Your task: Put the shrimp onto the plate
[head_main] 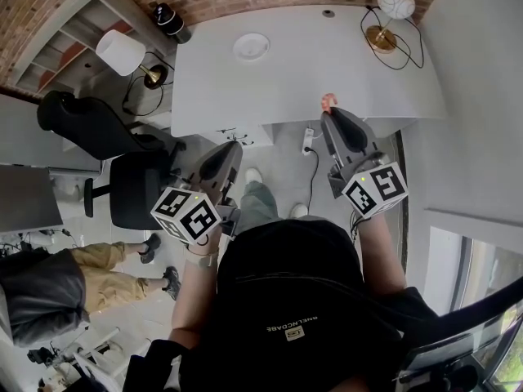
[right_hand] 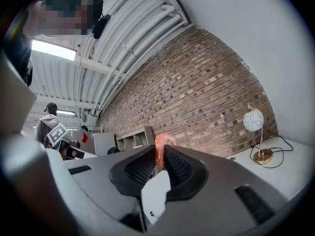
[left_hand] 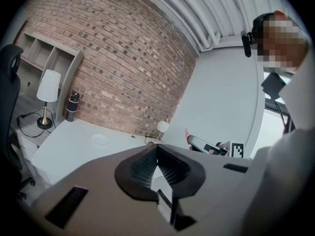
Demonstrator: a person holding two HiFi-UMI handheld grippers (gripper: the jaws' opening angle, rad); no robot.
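The pink shrimp (right_hand: pixel 163 144) sticks up from between the jaws of my right gripper (right_hand: pixel 161 157), which is shut on it. In the head view the shrimp (head_main: pixel 328 100) pokes out past the right gripper (head_main: pixel 328 113), which hangs just off the near edge of the white table (head_main: pixel 327 64). A small white plate (head_main: pixel 251 46) lies on that table toward its far side, well ahead and left of the shrimp. My left gripper (head_main: pixel 234 145) hovers lower and nearer, off the table, its jaws shut with nothing held. The left gripper view shows the plate (left_hand: pixel 100 139) and the shrimp (left_hand: pixel 187 132).
A globe lamp (head_main: pixel 395 3) with a trailing cord stands at the table's far right corner. A black bottle (head_main: pixel 169 20) and a white-shaded lamp (head_main: pixel 121 52) are at the left. Black office chairs (head_main: pixel 90 125) and a seated person (head_main: pixel 57 280) fill the left floor. A power strip (head_main: pixel 308 141) lies under the table.
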